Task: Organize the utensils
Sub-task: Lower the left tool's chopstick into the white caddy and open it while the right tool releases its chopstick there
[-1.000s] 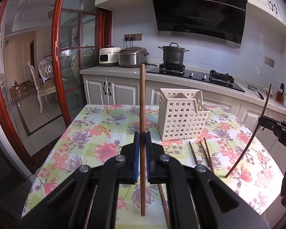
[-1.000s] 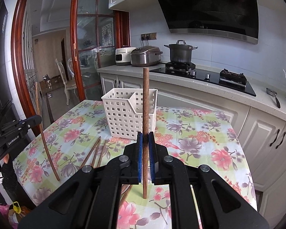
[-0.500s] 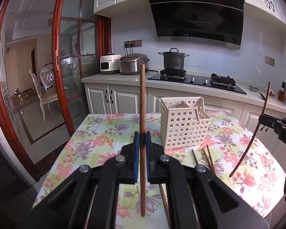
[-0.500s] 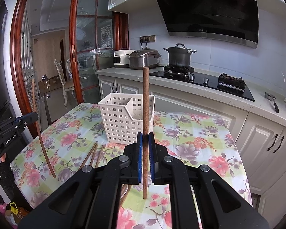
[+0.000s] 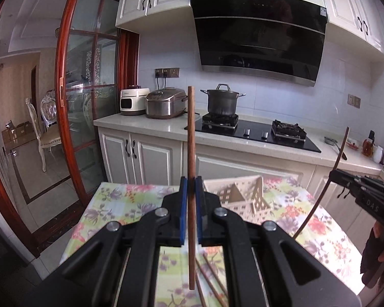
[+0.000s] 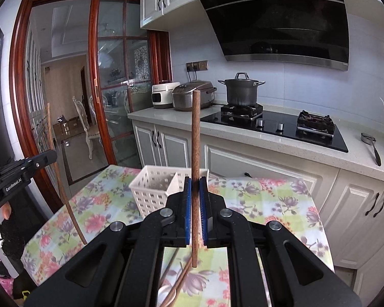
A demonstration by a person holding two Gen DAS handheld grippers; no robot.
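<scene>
My left gripper point(image 5: 191, 192) is shut on a brown wooden chopstick point(image 5: 191, 138) that stands upright between its blue pads. My right gripper point(image 6: 195, 192) is shut on another brown chopstick point(image 6: 195, 138), also upright. Both are lifted above the floral tablecloth point(image 6: 268, 199). A white perforated utensil basket point(image 6: 153, 192) with a divider stands on the table beyond the grippers, seen too in the left wrist view as the basket point(image 5: 243, 197). Loose chopsticks point(image 5: 212, 281) lie on the cloth under the grippers. Each gripper shows in the other's view: the right one point(image 5: 335, 175), the left one point(image 6: 52, 156).
Behind the table runs a white counter point(image 5: 146, 125) with a rice cooker point(image 5: 165, 102), a pot point(image 5: 222, 101) on a black hob and a range hood above. A red-framed glass door point(image 5: 64, 102) stands to the left. A hand point(image 6: 5, 209) grips the left tool.
Both grippers have risen with their chopsticks, so the table and basket sit lower in both views and more of the kitchen wall shows. The grips are unchanged.
</scene>
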